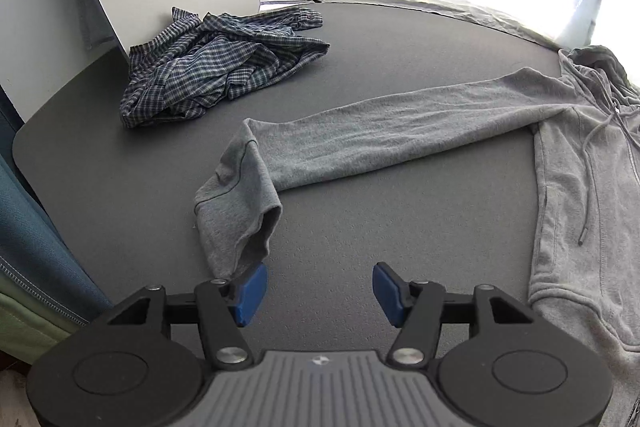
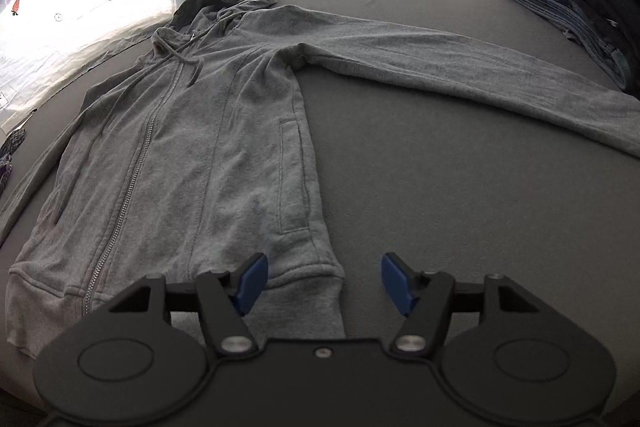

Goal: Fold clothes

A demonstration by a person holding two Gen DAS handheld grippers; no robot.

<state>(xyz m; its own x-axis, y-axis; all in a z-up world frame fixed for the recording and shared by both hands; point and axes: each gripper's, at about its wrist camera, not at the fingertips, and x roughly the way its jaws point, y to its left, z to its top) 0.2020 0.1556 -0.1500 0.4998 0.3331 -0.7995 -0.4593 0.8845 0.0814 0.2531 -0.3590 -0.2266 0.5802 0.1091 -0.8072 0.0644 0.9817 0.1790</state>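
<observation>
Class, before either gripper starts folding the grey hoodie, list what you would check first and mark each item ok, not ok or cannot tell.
1. Hoodie lies flat, zip closed: ok.
2. Sleeve straight: not ok, its cuff end is bent back.
3. Other sleeve spread out: ok.
4. Left gripper open, holding nothing: ok.
5. Right gripper open at the hem: ok.
6. Plaid shirt apart from the hoodie: ok.
</observation>
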